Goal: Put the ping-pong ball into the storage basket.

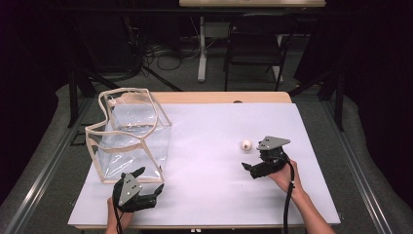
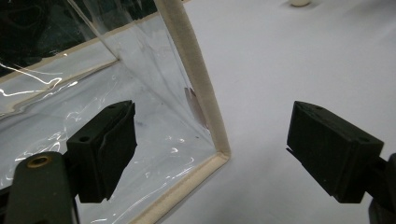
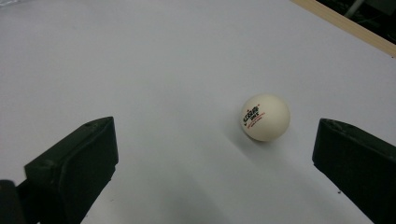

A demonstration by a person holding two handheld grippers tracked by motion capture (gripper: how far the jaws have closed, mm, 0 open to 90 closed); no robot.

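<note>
Ball [image 3: 265, 117] sits on white surface [image 1: 214, 141], just ahead of right claw [image 1: 254, 167], jaws wide. Left claw [image 1: 149, 181] wide too, straddling clear bag [image 1: 130, 134] corner.

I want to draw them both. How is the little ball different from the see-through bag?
The ball is round, solid white and small; the bag is boxy, clear with cream edging, and far bigger. The ball lies ahead of the open right gripper; the bag's corner sits between the open left gripper's jaws. Both rest on the white table.

Matt white ball [image 3: 265, 117], glossy clear bag [image 1: 129, 136]
</note>
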